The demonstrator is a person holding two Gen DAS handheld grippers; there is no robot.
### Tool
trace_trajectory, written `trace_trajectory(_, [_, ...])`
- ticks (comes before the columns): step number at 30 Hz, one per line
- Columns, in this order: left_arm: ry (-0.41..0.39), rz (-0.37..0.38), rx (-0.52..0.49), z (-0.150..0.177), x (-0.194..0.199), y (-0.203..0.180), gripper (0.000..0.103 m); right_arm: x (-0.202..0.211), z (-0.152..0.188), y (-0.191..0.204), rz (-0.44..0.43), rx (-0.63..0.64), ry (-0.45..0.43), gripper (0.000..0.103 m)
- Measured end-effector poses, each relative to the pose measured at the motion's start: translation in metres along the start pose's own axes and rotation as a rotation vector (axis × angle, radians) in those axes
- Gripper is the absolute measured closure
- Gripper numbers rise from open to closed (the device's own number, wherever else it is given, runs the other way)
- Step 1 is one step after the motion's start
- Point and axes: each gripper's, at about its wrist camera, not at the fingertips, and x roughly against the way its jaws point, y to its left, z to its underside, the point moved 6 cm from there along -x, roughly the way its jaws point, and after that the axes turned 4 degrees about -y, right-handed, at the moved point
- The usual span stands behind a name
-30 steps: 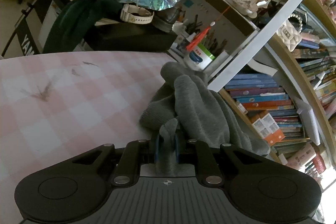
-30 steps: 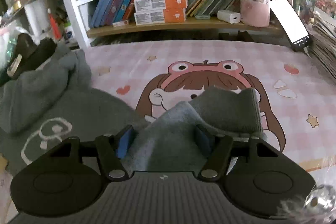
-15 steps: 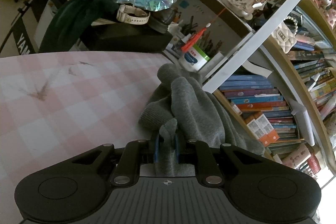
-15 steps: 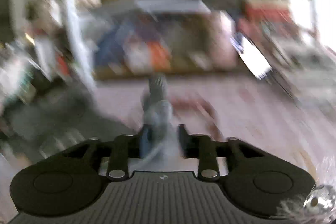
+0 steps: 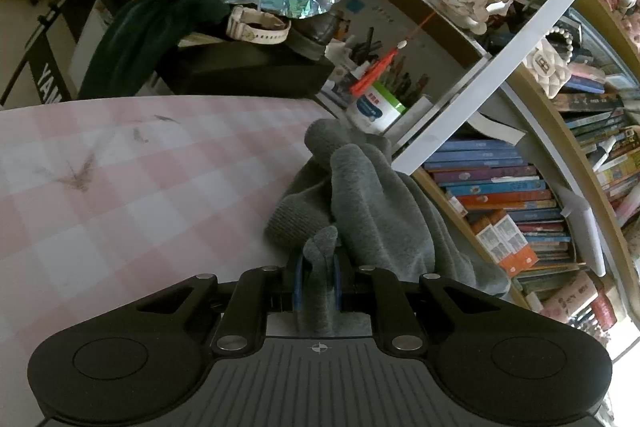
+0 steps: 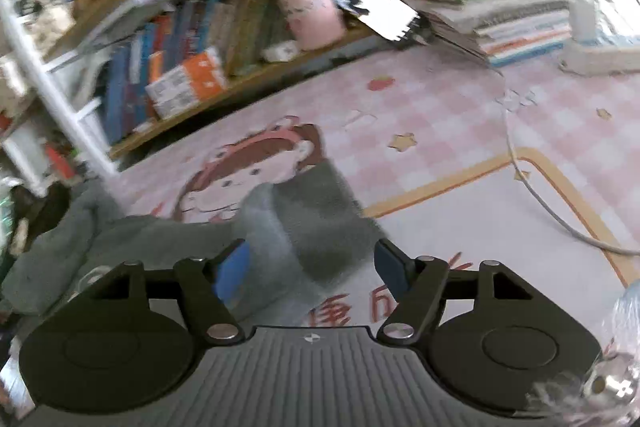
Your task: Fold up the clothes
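A grey knit garment (image 5: 372,203) lies bunched on the pink checked table mat (image 5: 120,187). My left gripper (image 5: 317,277) is shut on a fold of it, with cloth pinched between the blue pads. In the right wrist view the same grey garment (image 6: 308,223) stretches from the left across the cartoon-girl mat (image 6: 440,131). My right gripper (image 6: 310,263) is open, its blue pads wide apart on either side of a sleeve end that lies between them. This view is blurred.
A bookshelf (image 5: 512,195) full of books runs along the table's far side. A white upright (image 5: 480,83) and a pen pot (image 5: 372,103) stand close behind the garment. A pink cup (image 6: 308,3), a phone (image 6: 384,11), stacked papers (image 6: 520,11) and a cable (image 6: 540,195) are at the right.
My right gripper shut on the sleeve half a second ago and has now opened wide, swinging to the right. My left gripper keeps its hold and has barely moved.
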Motion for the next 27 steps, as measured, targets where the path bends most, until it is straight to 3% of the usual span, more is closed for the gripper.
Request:
trace_trajectory(8, [0.003,0.003,0.003,0.001,0.000,0.001,0.089,-0.024,0.001,-0.001,0.082,0.128,-0.015,0.040])
trace_trajectory(10, [0.003,0.005,0.003,0.001,0.001,0.001,0.089,-0.028,0.003,0.008,0.058,0.189,0.011,0.062])
trace_trajectory(11, [0.003,0.005,0.003,0.001,0.000,0.001,0.089,-0.028,0.006,0.013,0.043,0.233,0.022,0.067])
trace_trajectory(14, [0.003,0.007,0.005,0.000,0.000,0.001,0.089,-0.019,0.011,0.029,-0.011,0.355,0.014,0.096])
trace_trajectory(17, [0.004,0.008,0.006,0.000,0.000,0.001,0.089,0.034,-0.005,0.041,-0.009,0.447,-0.229,0.098])
trace_trajectory(19, [0.006,0.007,0.004,0.000,0.000,0.000,0.089,0.061,-0.011,0.039,0.026,0.483,-0.302,0.098])
trace_trajectory(20, [0.007,0.008,0.002,0.000,0.000,0.000,0.089,0.069,-0.011,0.035,0.040,0.488,-0.298,0.098])
trace_trajectory(24, [0.008,0.010,0.000,0.000,0.000,0.000,0.089,0.059,0.013,-0.001,0.104,0.433,-0.121,0.097])
trace_trajectory(26, [0.010,0.009,-0.002,0.001,0.000,0.000,0.089,0.053,0.023,-0.011,0.124,0.392,-0.081,0.095])
trace_trajectory(27, [0.011,0.007,-0.002,0.001,0.000,0.000,0.089,0.051,0.026,-0.012,0.128,0.379,-0.082,0.088])
